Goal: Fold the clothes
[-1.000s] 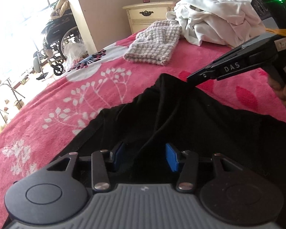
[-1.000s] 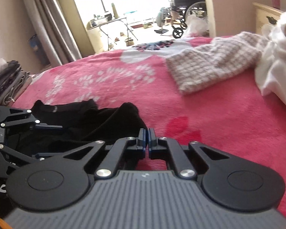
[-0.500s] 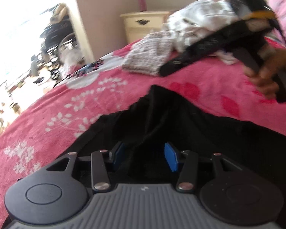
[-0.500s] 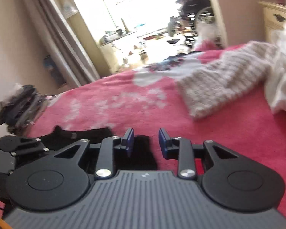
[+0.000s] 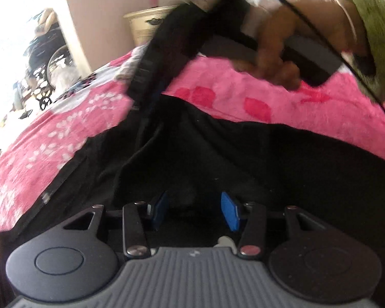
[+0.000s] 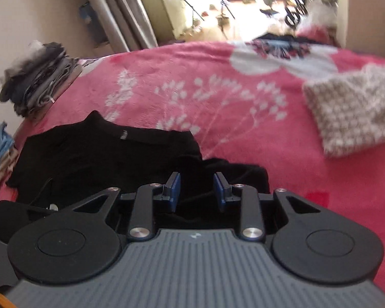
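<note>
A black garment [image 5: 243,169] lies spread on the pink flowered bedspread [image 5: 295,102]. My left gripper [image 5: 194,211] hangs low over its near part, jaws apart, blue pads [image 5: 229,214] not pressing the cloth. In the right wrist view the garment [image 6: 95,159] lies bunched, with a small label by its far edge. My right gripper [image 6: 197,192] is open above its right end, with black cloth showing in the gap. The right gripper [image 5: 166,51] crosses the left wrist view as a blur, held by a hand [image 5: 274,51] with a green sleeve.
A folded beige knit cloth [image 6: 354,118] lies to the right on the bed. A stack of folded clothes [image 6: 38,82] sits at the bed's far left corner. A cream nightstand [image 5: 148,25] stands behind the bed. A wheelchair [image 5: 48,59] and a curtain [image 6: 120,12] are beyond it.
My right gripper went from shut to open, let go of the garment's edge and swung up and left across the left wrist view. The left gripper shifted slightly over the garment.
</note>
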`<state>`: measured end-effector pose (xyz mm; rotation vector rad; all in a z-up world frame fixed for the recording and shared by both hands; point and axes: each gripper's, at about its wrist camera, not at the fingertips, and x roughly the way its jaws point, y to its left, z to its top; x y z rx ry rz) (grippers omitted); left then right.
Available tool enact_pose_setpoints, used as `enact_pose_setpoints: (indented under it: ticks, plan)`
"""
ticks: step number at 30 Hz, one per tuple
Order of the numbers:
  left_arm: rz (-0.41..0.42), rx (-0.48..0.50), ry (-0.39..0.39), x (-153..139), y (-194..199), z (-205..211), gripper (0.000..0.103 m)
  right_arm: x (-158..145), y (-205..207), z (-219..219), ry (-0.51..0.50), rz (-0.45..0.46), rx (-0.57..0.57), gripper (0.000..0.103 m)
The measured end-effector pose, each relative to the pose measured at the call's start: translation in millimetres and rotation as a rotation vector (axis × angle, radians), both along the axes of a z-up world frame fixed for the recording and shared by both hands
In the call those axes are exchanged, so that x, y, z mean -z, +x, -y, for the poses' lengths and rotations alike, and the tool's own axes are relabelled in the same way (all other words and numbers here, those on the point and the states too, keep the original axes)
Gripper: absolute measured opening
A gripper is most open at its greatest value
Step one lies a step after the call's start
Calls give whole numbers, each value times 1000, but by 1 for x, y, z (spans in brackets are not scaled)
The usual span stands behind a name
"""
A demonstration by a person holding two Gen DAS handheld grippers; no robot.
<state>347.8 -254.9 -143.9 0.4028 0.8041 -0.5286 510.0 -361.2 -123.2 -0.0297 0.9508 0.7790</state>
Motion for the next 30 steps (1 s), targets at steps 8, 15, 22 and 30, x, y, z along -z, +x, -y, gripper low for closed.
enact_pose_setpoints:
  ticks: [8, 15, 22, 30]
  plan:
    - [-28, -205, -101, -12, 31, -44, 48, 1, 18, 41, 293, -284, 207, 29]
    - [-68, -271, -100, 4, 54, -30, 31, 9, 22, 30, 312, -508, 286, 30]
    - [58, -215, -41, 3, 29, -19, 4, 28, 26, 21, 149, -527, 365, 30]
    - [248, 18, 119, 10, -15, 12, 5, 34, 33, 13, 117, -524, 400, 24]
